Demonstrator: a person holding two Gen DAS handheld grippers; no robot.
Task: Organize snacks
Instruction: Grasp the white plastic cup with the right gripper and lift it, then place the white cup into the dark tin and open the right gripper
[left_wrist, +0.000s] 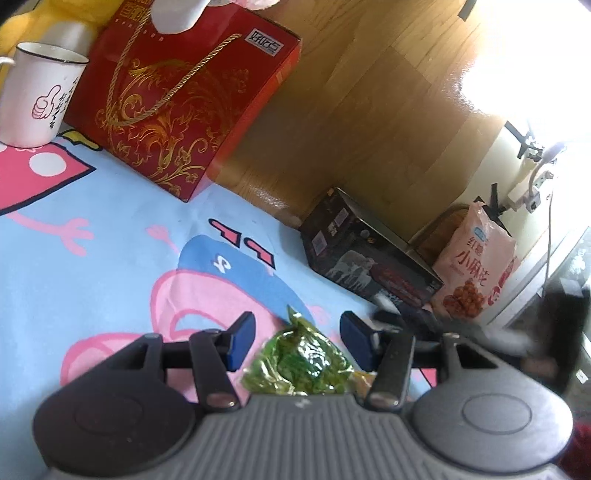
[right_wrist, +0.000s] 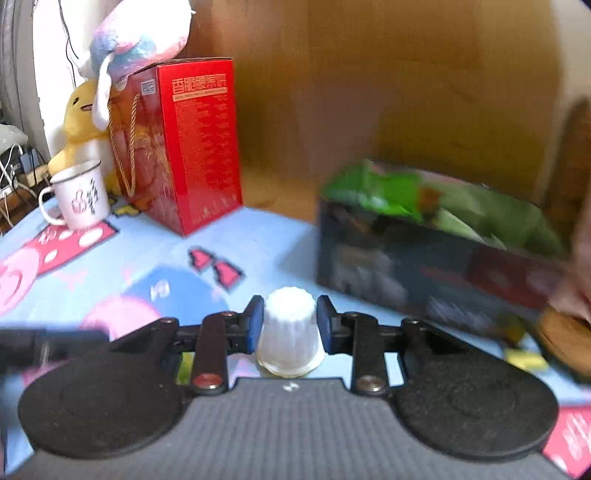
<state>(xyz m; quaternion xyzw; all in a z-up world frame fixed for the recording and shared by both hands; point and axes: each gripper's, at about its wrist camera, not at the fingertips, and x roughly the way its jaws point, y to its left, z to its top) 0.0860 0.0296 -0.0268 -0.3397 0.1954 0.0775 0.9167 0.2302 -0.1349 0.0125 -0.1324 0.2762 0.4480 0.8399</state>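
A crinkled green candy wrapper (left_wrist: 299, 362) lies on the cartoon cloth (left_wrist: 92, 229) between the blue pads of my left gripper (left_wrist: 297, 319). The jaws stand a little wider than the wrapper, and I see no pad pressing on it. In the right wrist view a small white ribbed jelly cup (right_wrist: 288, 332) stands upside down on the cloth. My right gripper (right_wrist: 290, 302) is shut on it, with a pad against each side. A dark open box (right_wrist: 424, 266) holding green packets (right_wrist: 406, 192) stands to the right; the left wrist view shows that box (left_wrist: 362, 254) too.
A tall red gift box (right_wrist: 192, 155) and a white mug (right_wrist: 79, 195) stand at the back left, with plush toys (right_wrist: 79, 114) behind. A pink snack bag (left_wrist: 476, 266) leans beside the dark box. Small loose snacks (right_wrist: 524, 360) lie at the right.
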